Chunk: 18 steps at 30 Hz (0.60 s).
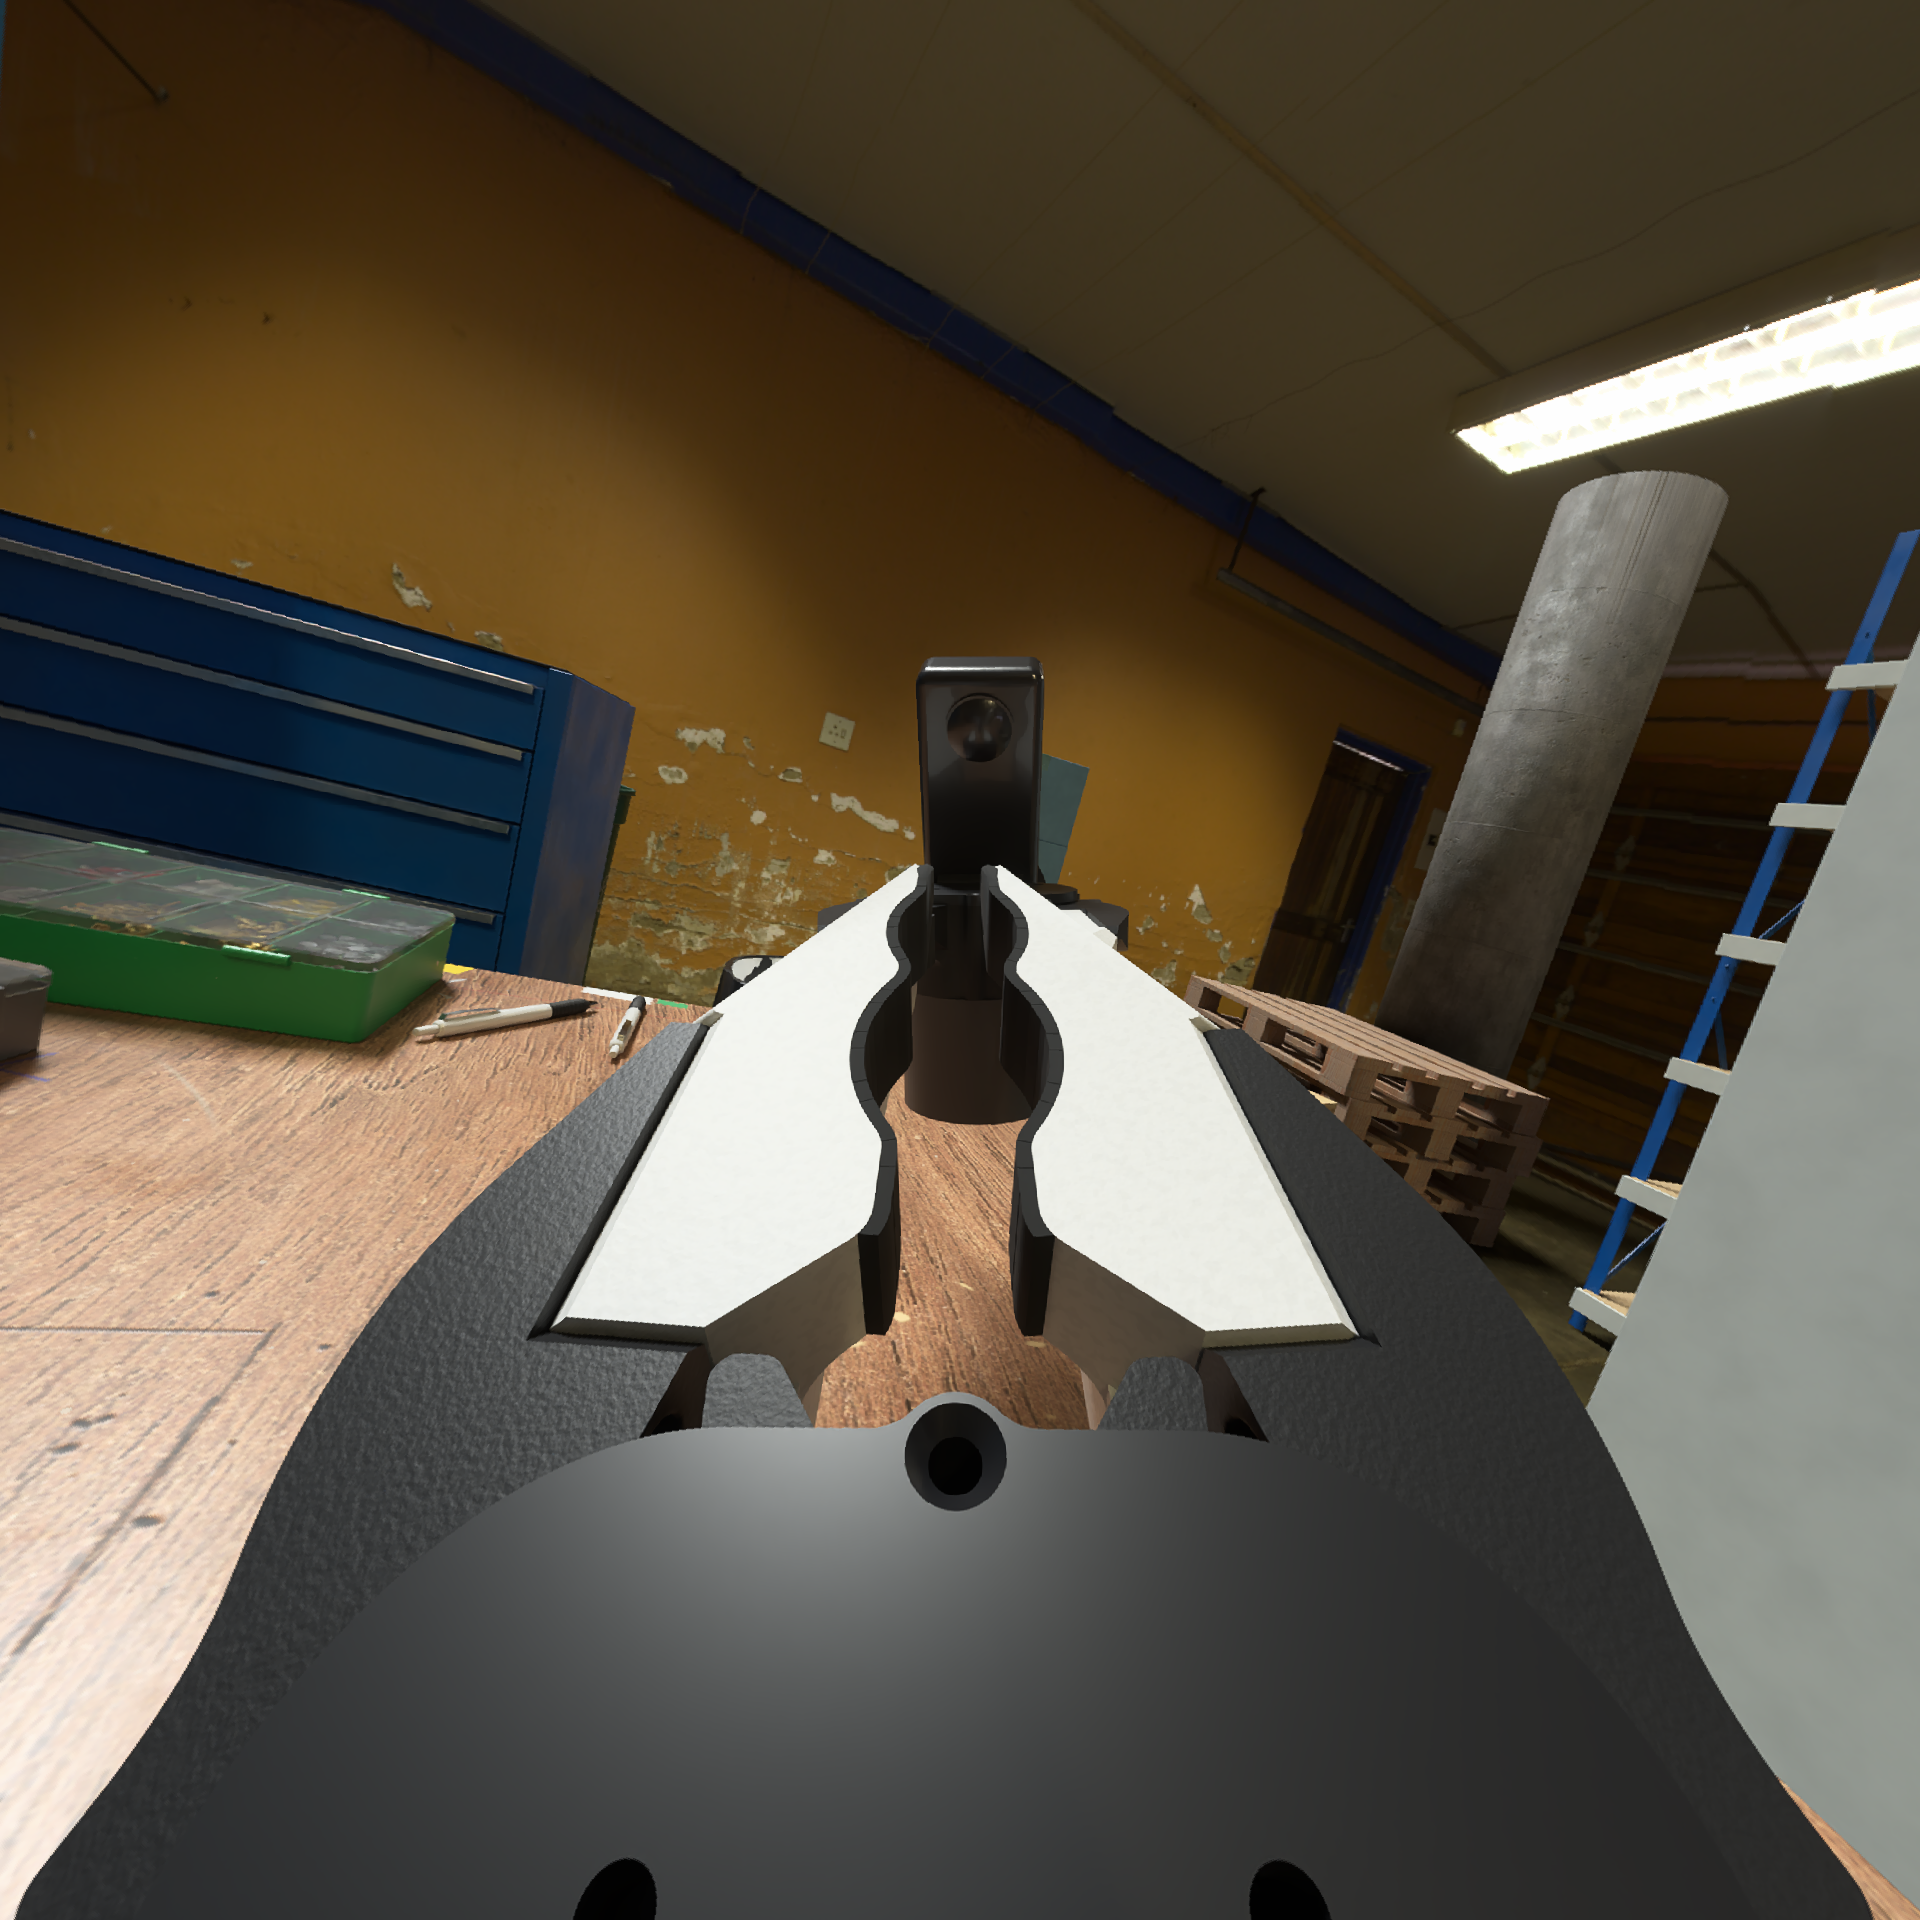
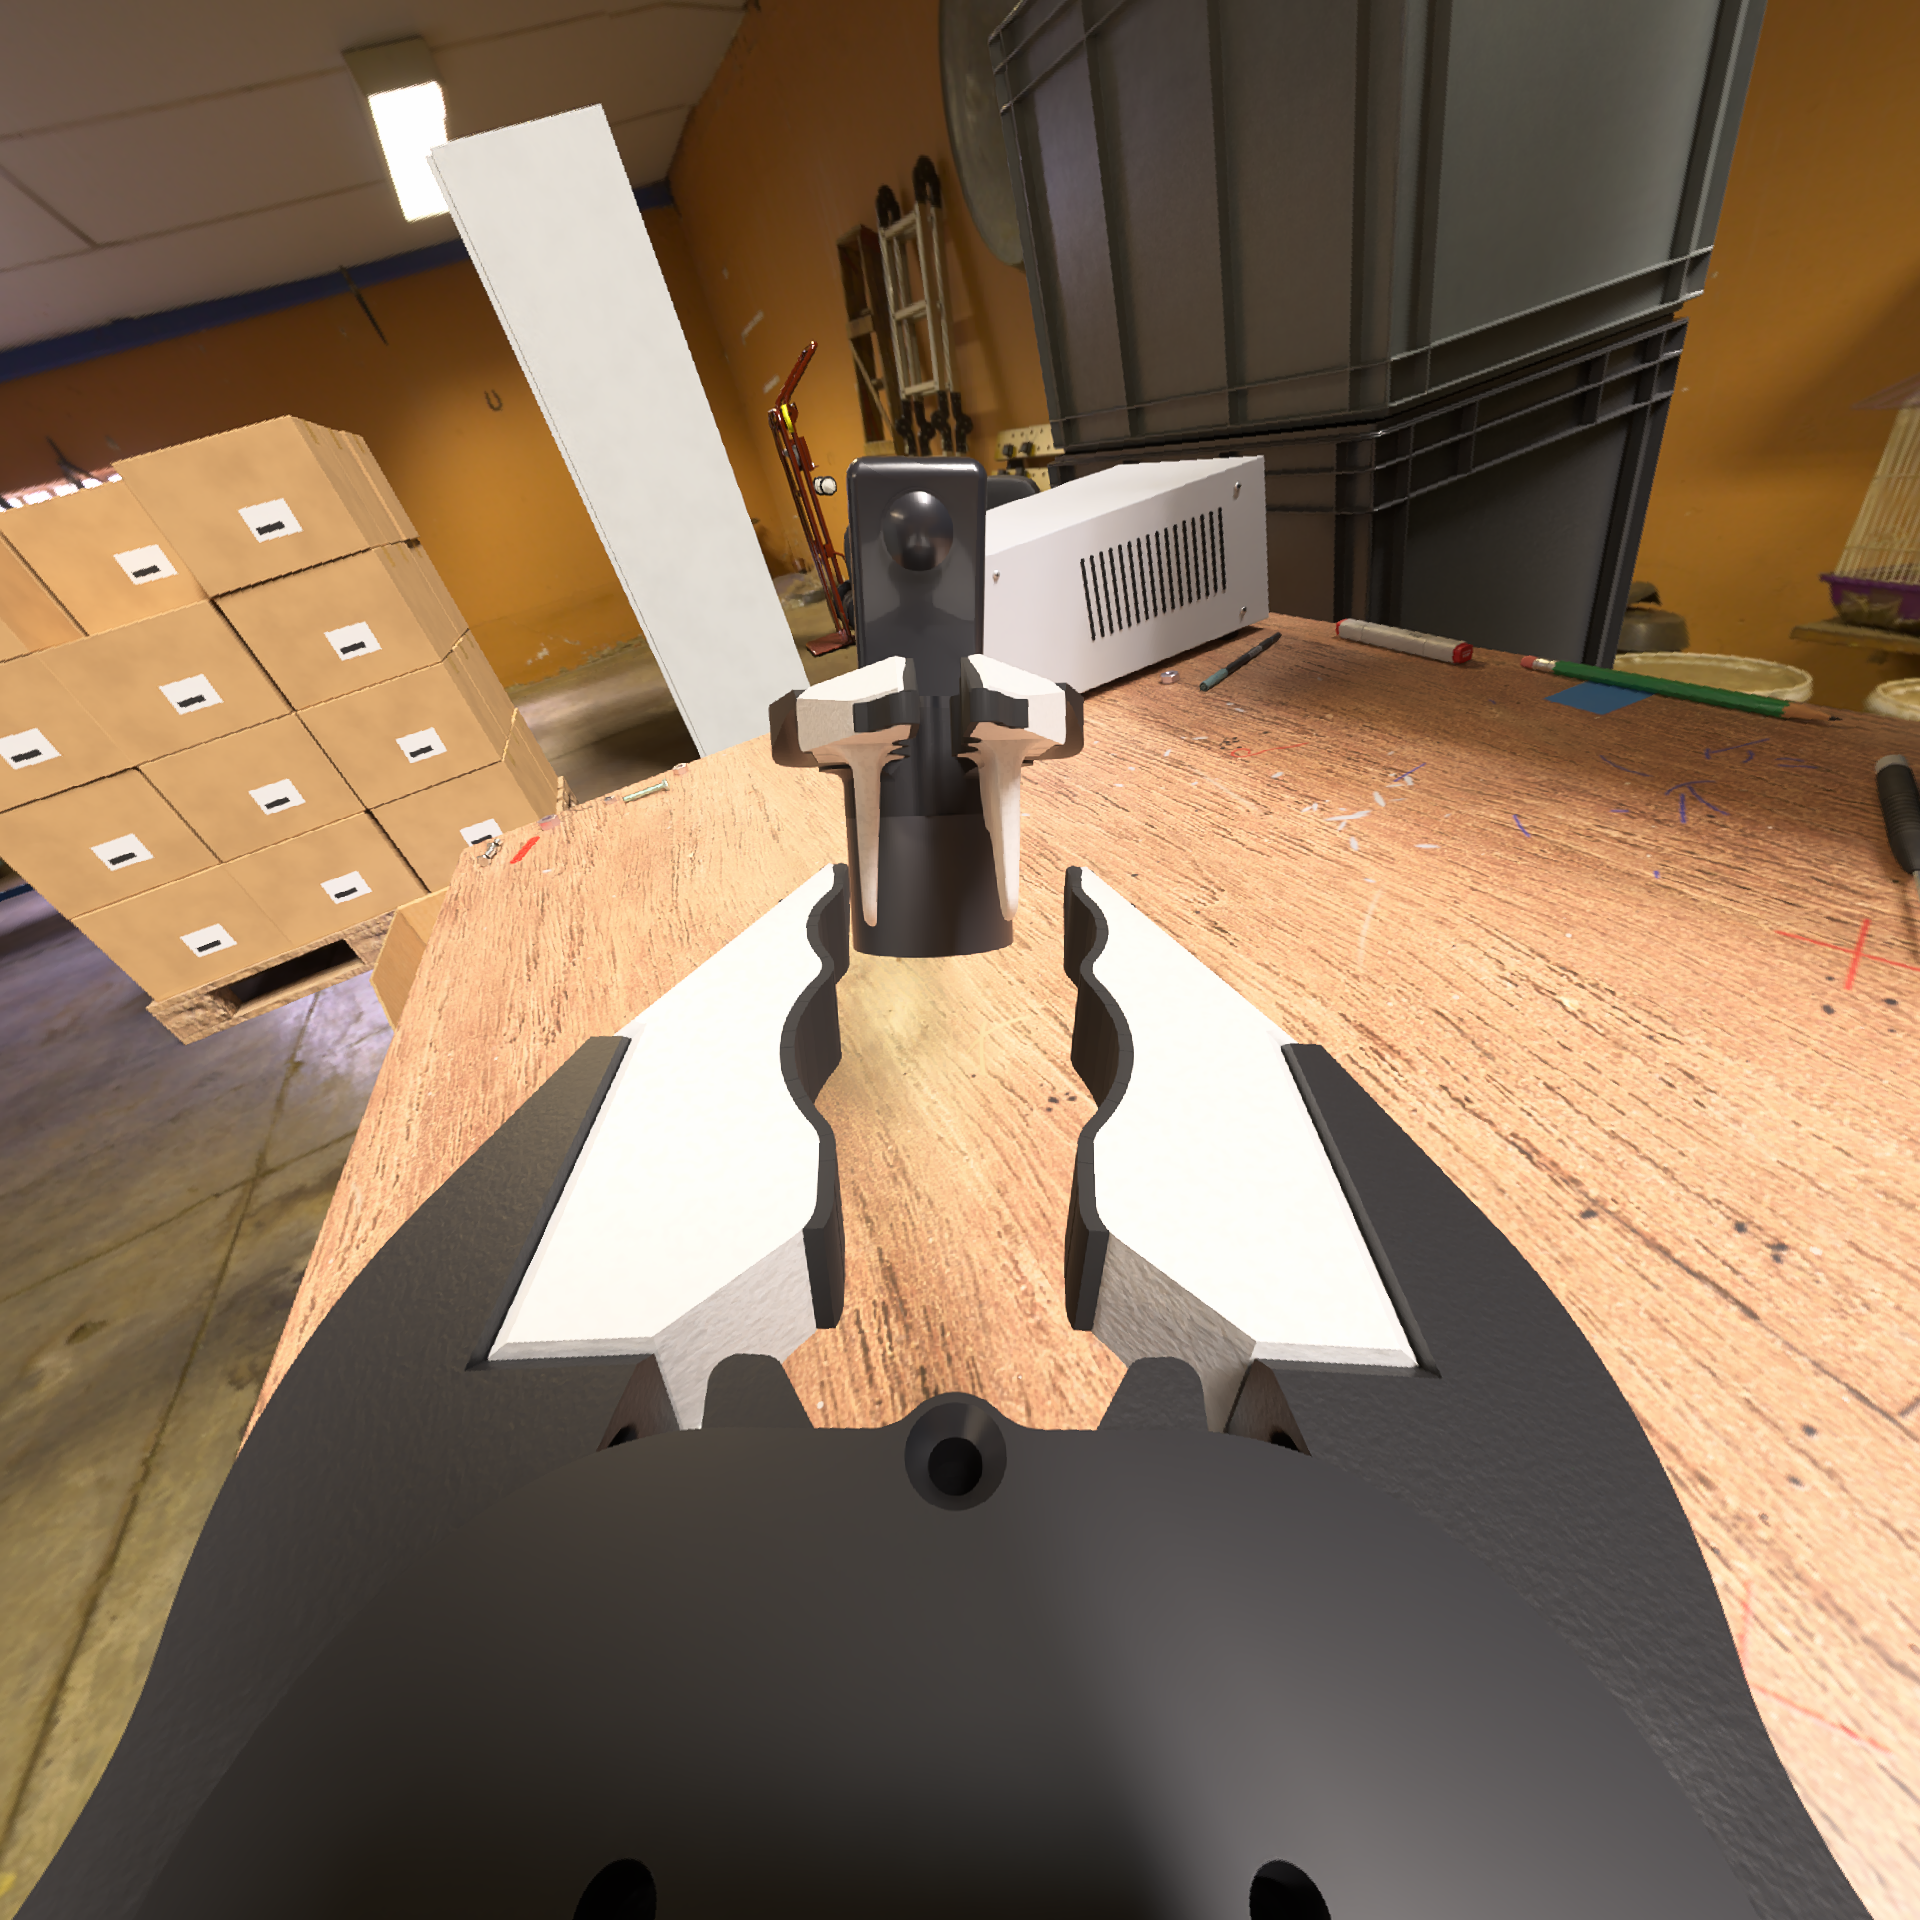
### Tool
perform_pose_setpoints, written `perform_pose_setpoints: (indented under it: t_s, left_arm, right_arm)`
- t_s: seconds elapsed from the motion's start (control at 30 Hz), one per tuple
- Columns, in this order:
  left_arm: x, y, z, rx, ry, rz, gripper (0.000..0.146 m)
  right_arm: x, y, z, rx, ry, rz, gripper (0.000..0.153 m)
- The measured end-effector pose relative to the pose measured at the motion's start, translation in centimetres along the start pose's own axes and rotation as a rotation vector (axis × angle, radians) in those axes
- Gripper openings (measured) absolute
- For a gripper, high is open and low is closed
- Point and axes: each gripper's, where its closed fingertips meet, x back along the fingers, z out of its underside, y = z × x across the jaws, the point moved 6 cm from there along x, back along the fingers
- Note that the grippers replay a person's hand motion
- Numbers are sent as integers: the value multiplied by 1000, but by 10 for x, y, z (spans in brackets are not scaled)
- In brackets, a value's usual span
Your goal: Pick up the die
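Wooden table (image 2: 1351, 1039) under 2 facing claws, right claw (image 2: 951, 883) apparently empty.

Left wrist view: pens (image 1: 504, 1017) on surface (image 1: 208, 1195), count 2; green compartment case (image 1: 223, 935), 1; pallet stack (image 1: 1382, 1091), 1.

Right wrist view: vented white box (image 2: 1127, 566), 1; marker (image 2: 1403, 639), 1; green pencil (image 2: 1673, 691), 1; labelled cartons (image 2: 249, 675), more than ten.
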Motion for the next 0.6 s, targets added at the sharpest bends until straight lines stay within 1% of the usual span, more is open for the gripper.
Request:
perform_pose_setpoints:
  t_s: [0.23, 0.3, 0.37, 0.4, 0.43, 0.5, 0.53, 0.6]
  left_arm:
    - [-1, 1, 2, -8, -1, -22, 9]
    - [-2, 3, 3, -13, 17, -43, 9]
    - [-2, 6, 5, -12, 46, -84, 9]
    - [-1, 8, 7, 1, 61, -92, 9]
    - [1, 10, 9, 19, 76, -102, 9]
    - [4, 16, 13, 46, 113, -117, 9]
    - [5, 19, 16, 58, 131, -124, 9]
    - [4, 24, 20, 89, 156, -105, 9]
  right_arm:
    - [0, -3, 2, 2, 11, 16, 41]
    - [3, -5, 3, 14, 18, 39, 41]
    - [20, -11, 1, 56, 39, 95, 41]
    - [36, -17, 1, 86, 62, 157, 41]
    - [56, -25, 2, 118, 109, 236, 41]
    - [94, -40, 11, 146, 280, 369, 42]
    - [110, -46, 19, 133, 395, 405, 43]
    - [132, -53, 36, 106, 614, 418, 50]
